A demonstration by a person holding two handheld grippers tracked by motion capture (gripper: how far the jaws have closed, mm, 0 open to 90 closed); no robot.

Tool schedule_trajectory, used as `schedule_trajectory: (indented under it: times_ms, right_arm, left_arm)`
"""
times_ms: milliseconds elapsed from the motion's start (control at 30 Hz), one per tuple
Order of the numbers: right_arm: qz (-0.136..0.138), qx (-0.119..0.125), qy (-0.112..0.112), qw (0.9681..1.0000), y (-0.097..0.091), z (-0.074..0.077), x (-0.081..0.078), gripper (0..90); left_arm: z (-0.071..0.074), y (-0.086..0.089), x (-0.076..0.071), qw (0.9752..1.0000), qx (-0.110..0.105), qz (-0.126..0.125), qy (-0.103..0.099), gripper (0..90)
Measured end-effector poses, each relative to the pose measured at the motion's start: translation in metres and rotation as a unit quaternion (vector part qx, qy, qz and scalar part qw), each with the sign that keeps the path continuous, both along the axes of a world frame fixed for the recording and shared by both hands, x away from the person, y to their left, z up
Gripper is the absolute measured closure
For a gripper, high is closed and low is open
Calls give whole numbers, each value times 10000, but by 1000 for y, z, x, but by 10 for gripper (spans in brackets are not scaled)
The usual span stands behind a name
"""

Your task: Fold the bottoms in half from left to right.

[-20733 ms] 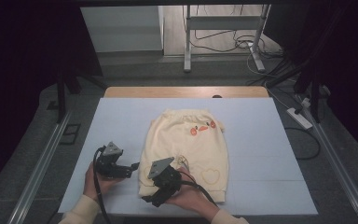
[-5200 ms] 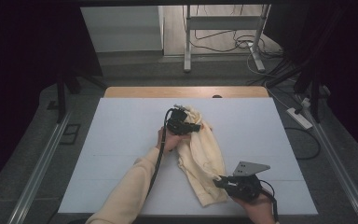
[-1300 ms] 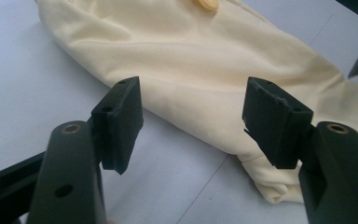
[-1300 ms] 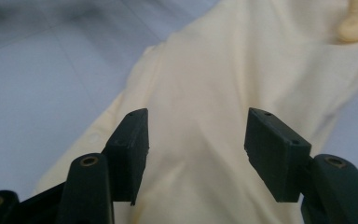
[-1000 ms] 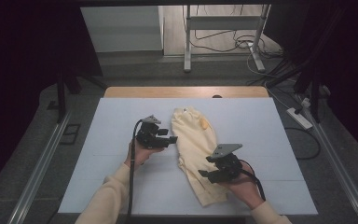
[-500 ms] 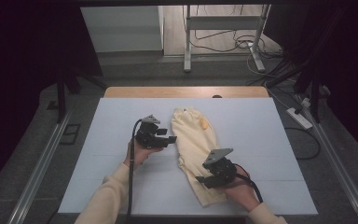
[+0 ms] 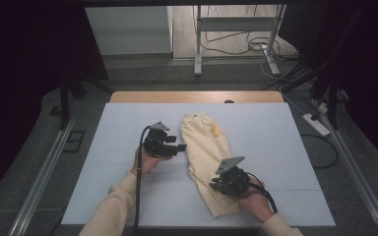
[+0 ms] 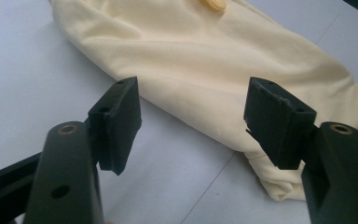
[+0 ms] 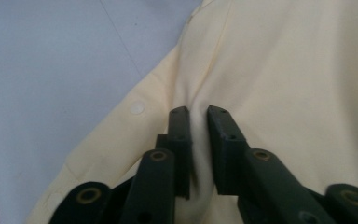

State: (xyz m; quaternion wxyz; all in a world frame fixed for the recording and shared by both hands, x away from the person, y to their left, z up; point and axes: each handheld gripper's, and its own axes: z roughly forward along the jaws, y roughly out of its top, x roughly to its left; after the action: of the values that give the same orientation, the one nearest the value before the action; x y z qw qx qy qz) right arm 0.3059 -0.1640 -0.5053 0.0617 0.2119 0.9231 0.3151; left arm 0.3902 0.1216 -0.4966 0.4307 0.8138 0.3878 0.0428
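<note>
Setting: a recording lab or test studio, not a home. A wooden desk (image 7: pixel 197 97) covered by a pale blue-white flat mat (image 7: pixel 275 147) stands on grey carpet floor (image 7: pixel 44 162). Metal floor rails (image 7: pixel 37 182) run along both sides. Dark curtains (image 7: pixel 24 59) wall the space. Behind: a grey metal stand's legs (image 7: pixel 197 49), loose black cables (image 7: pixel 231 42), a white power strip (image 7: pixel 315 124).
</note>
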Motion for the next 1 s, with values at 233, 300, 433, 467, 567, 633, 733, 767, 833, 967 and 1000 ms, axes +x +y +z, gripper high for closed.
schedule_trajectory:
  times_ms: [233, 300, 433, 467, 567, 633, 733, 767, 833, 967, 1000]
  right_arm:
    - [86, 262, -61, 9996, -1, 9, -3, 841]
    - [109, 398, -76, 9991, 0, 13, -5, 842]
    - [198, 634, -177, 9976, 3, 19, -10, 842]
    - [218, 740, -137, 9969, 4, 21, -10, 841]
    - [269, 636, -114, 9975, 7, 19, -10, 839]
    - [269, 494, -76, 9984, 8, 13, -8, 831]
    - [274, 459, 69, 9985, 7, 8, -6, 789]
    - [262, 473, 50, 9985, 7, 8, -6, 763]
    - [212, 502, 23, 9985, 6, 9, -6, 692]
    - [120, 692, -71, 9975, -1, 15, -6, 581]
    - [90, 732, -74, 9973, -3, 16, -5, 558]
  left_arm:
    - [1, 0, -1, 10000, 17, -23, -25, 350]
    - [1, 0, -1, 10000, 27, -31, -27, 349]
    - [2, 2, -1, 10000, 11, -23, -52, 350]
    - [3, 3, -1, 10000, 20, -23, -60, 349]
    - [3, 3, -2, 10000, 19, -15, -54, 349]
    - [3, 3, -2, 10000, 25, -26, -62, 347]
    - [4, 2, -2, 9999, 40, -59, -70, 345]
    - [3, 2, -2, 9999, 45, -62, -70, 344]
    - [3, 2, -2, 9999, 49, -66, -66, 343]
    - [4, 3, -3, 9999, 33, -69, -78, 339]
    - [5, 3, -4, 9999, 30, -66, -75, 338]
